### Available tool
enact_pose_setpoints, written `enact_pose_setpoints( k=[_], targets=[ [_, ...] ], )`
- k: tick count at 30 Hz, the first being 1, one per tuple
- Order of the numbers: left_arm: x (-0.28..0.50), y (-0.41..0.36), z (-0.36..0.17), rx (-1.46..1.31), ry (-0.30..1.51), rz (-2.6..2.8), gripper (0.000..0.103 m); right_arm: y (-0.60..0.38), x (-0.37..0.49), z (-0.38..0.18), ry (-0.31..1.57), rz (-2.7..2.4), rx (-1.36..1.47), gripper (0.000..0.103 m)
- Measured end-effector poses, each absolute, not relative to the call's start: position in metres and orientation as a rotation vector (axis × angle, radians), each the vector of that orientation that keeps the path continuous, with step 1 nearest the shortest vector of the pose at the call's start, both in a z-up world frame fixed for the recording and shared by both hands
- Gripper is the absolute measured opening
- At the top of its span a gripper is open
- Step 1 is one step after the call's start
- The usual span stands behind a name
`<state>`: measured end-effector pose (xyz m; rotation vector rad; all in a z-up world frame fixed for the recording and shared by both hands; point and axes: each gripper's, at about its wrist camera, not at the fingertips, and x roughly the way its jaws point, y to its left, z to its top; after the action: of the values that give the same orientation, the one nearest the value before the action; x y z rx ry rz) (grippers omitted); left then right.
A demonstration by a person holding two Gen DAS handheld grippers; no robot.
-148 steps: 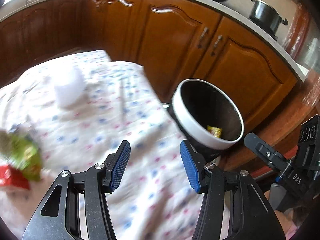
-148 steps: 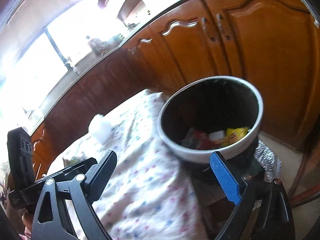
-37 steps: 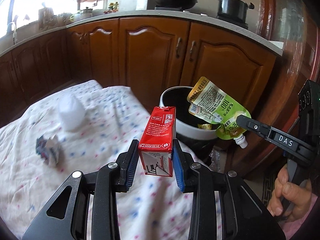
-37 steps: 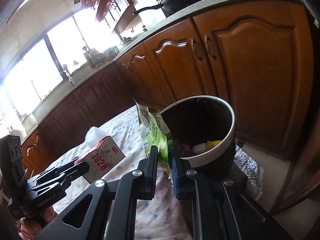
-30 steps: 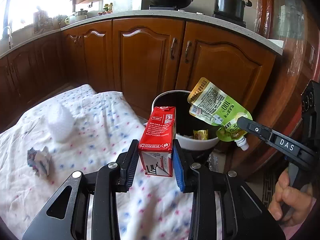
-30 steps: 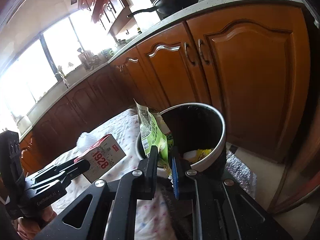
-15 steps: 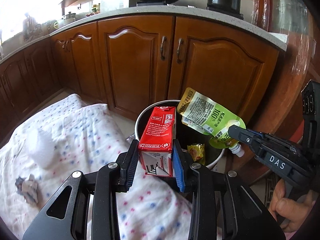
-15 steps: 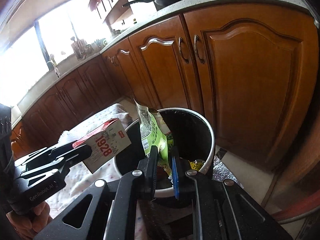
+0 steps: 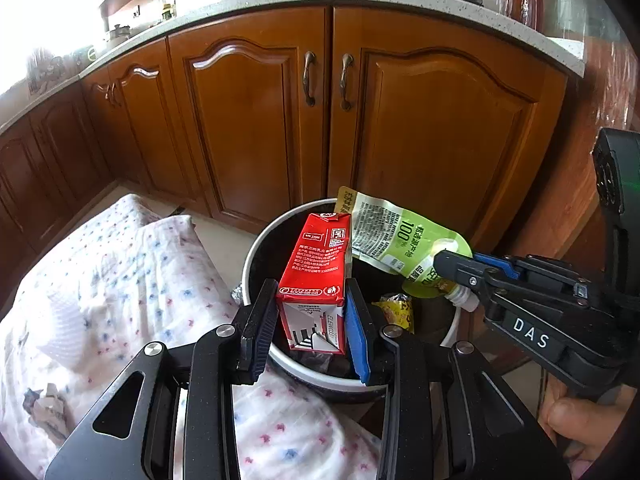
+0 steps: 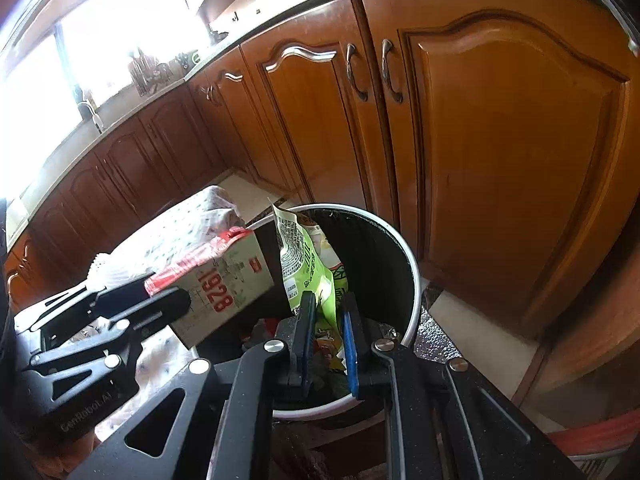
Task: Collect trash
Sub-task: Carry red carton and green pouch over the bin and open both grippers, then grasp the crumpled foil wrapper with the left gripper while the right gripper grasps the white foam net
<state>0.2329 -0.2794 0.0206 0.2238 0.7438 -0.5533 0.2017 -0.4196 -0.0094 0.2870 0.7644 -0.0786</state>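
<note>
Here we hang over the white-rimmed trash bin (image 9: 256,256), wrappers inside, wooden cabinet doors (image 9: 248,120) behind, dotted cloth (image 9: 132,280) and crumpled paper (image 9: 44,404) left. Our left gripper (image 9: 312,320) clamps the red milk carton (image 9: 316,268); our right gripper (image 10: 326,330) pinches the green drink pouch (image 10: 308,272), both above the bin opening.

"1928" in red on carton (image 10: 224,284); "100%" on green pouch (image 9: 404,248) at 3 o'clock of carton; "DAS" on right gripper (image 9: 448,270); "GenRobot.AI" on left gripper (image 10: 160,300).
</note>
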Motion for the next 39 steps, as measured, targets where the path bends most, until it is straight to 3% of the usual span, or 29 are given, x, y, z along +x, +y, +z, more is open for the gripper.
enact_pose_setpoints(
  k=[3,4,6,10,12,14,26,39],
  targets=[
    [0.238,-0.284,0.015,0.226,0.775,-0.567,0.032,-0.424,0.207,-0.01,0.768,-0.077,0.308,0.022],
    [0.241,-0.285,0.014,0.225,0.786,-0.572,0.032,-0.426,0.207,-0.01,0.768,-0.068,0.324,0.043],
    [0.245,-0.286,0.012,0.219,0.805,-0.575,0.033,-0.429,0.206,-0.009,0.758,-0.064,0.338,0.066],
    [0.24,-0.282,0.013,0.211,0.804,-0.574,0.047,-0.43,0.193,-0.003,0.712,-0.046,0.357,0.067],
    [0.237,-0.276,0.014,0.195,0.792,-0.564,0.054,-0.43,0.187,-0.003,0.694,-0.035,0.377,0.073],
    [0.234,-0.266,0.014,0.173,0.799,-0.556,0.054,-0.43,0.179,-0.005,0.68,-0.035,0.395,0.078],
    [0.206,-0.184,0.005,0.03,0.81,-0.44,0.06,-0.394,0.148,0.0,0.631,0.05,0.476,0.083],
    [0.165,-0.064,-0.008,-0.113,0.811,-0.233,0.062,-0.321,0.161,-0.011,0.705,0.193,0.426,0.084]
  ],
)
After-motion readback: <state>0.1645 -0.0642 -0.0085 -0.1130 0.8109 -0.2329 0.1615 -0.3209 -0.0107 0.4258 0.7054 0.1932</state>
